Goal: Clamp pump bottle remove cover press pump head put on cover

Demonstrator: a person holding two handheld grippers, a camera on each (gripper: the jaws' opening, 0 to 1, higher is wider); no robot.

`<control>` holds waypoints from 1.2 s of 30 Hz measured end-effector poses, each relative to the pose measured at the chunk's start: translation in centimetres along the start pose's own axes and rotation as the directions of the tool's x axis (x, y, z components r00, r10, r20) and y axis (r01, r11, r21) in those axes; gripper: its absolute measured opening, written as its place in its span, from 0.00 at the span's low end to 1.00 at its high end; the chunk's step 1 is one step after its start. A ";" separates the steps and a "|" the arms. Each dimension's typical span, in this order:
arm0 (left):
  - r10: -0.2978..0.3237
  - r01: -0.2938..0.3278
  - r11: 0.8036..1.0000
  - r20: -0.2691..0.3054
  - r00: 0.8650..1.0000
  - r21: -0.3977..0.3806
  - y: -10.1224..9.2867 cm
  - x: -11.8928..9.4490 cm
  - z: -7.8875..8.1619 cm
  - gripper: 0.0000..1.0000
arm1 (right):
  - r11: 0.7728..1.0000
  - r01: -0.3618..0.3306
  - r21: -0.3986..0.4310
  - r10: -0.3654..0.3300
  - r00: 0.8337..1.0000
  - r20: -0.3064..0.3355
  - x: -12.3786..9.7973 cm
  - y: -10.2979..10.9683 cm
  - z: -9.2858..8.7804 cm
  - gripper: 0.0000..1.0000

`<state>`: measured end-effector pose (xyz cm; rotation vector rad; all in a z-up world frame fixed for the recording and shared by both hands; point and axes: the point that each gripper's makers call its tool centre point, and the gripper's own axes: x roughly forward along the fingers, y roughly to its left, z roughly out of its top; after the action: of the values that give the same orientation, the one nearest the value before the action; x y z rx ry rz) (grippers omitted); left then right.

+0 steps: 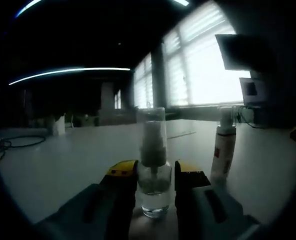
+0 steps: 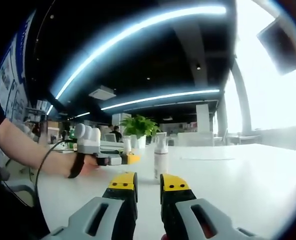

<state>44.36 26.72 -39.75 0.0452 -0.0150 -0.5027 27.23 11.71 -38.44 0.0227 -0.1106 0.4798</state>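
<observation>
A pale counter (image 1: 63,165) carries the work, with a window wall at 1 o'clock in the left gripper view. On it stands the clear bottle (image 1: 154,192), upright under its clear cover (image 1: 151,132), set between the jaws of the left tongs (image 1: 155,172), which sit close on either side; whether they press the glass I cannot tell. A second, white bottle (image 1: 223,150) stands just beside, at 3 o'clock. In the right gripper view, the right tongs (image 2: 148,182) hang narrow and empty above the counter, the bottle (image 2: 160,159) ahead at 12 o'clock and the left tongs (image 2: 130,159) reaching in from 9 o'clock. The step looks like clamping: squeeze low and square on the body, then bring the right tongs level to the cover.
</observation>
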 end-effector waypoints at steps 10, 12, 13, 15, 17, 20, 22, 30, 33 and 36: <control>0.000 0.001 1.000 0.021 1.000 -0.017 0.6 -0.6 0.7 0.22 | 1.000 0.003 -0.005 -0.003 1.000 -0.007 0.0 0.0 -0.1 0.13; -0.004 0.005 1.000 0.034 0.999 -0.017 0.5 -0.6 1.0 0.22 | 1.000 0.004 -0.006 -0.005 1.000 -0.007 0.1 0.0 -0.1 0.13; -0.013 0.014 1.000 0.033 0.999 -0.022 0.4 -0.5 0.9 0.22 | 1.000 0.006 -0.005 -0.006 1.000 -0.008 0.1 0.0 -0.2 0.13; -0.020 0.021 0.999 0.033 0.999 -0.026 0.5 -0.4 0.9 0.22 | 1.000 0.012 0.010 -0.012 1.000 -0.012 0.1 -0.2 -0.2 0.13; -0.027 0.028 0.999 0.030 0.999 -0.032 0.1 -0.9 1.0 0.22 | 1.000 0.015 0.017 -0.014 1.000 -0.011 0.1 -0.3 -0.2 0.13; -0.021 0.023 0.999 0.053 0.998 -0.033 0.3 -1.0 1.4 0.26 | 1.000 0.015 0.025 -0.014 1.000 -0.010 0.1 -0.4 -0.2 0.13; -0.018 0.020 0.999 0.055 0.998 -0.039 0.2 -1.2 1.7 0.26 | 1.000 0.012 0.020 -0.012 1.000 -0.011 0.1 -0.3 -0.2 0.13; -0.047 0.054 0.995 0.080 0.996 -0.081 -0.7 -2.7 3.3 0.28 | 1.000 0.005 0.023 -0.005 1.000 -0.009 0.0 -0.3 -0.2 0.13; -0.043 0.052 0.993 0.084 0.996 -0.105 -0.4 -3.9 4.0 0.28 | 1.000 0.005 0.028 -0.004 1.000 -0.007 0.0 -0.2 -0.1 0.13; -0.051 0.057 0.994 0.076 0.996 -0.089 -0.2 -4.2 3.8 0.27 | 1.000 0.003 0.025 -0.003 1.000 -0.005 0.0 -0.1 -0.1 0.13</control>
<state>40.45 28.42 -35.95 -0.0619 -0.0628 -0.5585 27.25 11.63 -38.53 0.0464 -0.0992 0.4787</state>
